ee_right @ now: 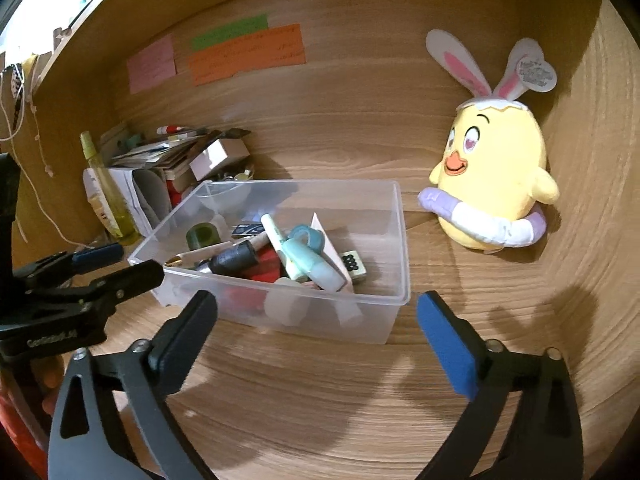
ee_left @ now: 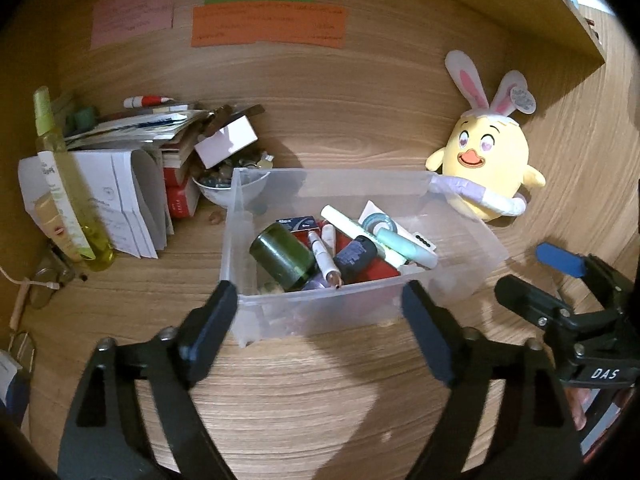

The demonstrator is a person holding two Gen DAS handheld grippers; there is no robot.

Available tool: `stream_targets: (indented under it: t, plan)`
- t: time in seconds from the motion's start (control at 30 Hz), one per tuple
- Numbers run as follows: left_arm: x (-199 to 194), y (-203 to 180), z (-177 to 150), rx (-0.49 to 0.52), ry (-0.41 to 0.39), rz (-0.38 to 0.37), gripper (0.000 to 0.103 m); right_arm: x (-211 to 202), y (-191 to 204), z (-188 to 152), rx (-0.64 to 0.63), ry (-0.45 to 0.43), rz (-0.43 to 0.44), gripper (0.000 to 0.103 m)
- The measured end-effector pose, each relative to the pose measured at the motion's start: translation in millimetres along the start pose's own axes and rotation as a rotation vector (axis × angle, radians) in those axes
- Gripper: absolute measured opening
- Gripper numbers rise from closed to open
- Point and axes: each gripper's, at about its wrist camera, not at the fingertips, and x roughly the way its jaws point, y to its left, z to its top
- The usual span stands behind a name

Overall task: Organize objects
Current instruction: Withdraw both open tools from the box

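A clear plastic bin (ee_left: 332, 171) (ee_right: 404, 240) stands on the wooden desk. It holds a green jar (ee_left: 282, 256) (ee_right: 203, 236), a dark blue tube (ee_left: 354, 258), a mint highlighter (ee_right: 316, 270), teal tape (ee_left: 378, 224) and pens. My left gripper (ee_left: 320, 300) (ee_right: 120, 264) is open. Its fingertips frame the bin's near wall in its own view, and nothing is pressed between them. My right gripper (ee_right: 316, 304) (ee_left: 528, 272) is open too, just short of the bin's front right side and holding nothing. A yellow plush chick (ee_left: 486, 156) (ee_right: 496, 176) with bunny ears sits right of the bin.
Left of the bin are stacked papers and books (ee_left: 132, 200), a yellow-green spray bottle (ee_left: 60, 168), a bowl of stones (ee_left: 224, 186) and a white box (ee_left: 226, 140). Coloured notes (ee_left: 268, 26) hang on the back panel. A cable (ee_left: 24, 284) lies far left. Bare desk lies in front.
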Motion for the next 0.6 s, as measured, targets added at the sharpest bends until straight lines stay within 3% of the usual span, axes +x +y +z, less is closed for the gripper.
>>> stream_targets:
  t: [0.6]
  plan:
    - [8,0,-11,-0.006,0.043,-0.022,0.094,-2,6,-6,-0.017,0.014,0.002,0.102]
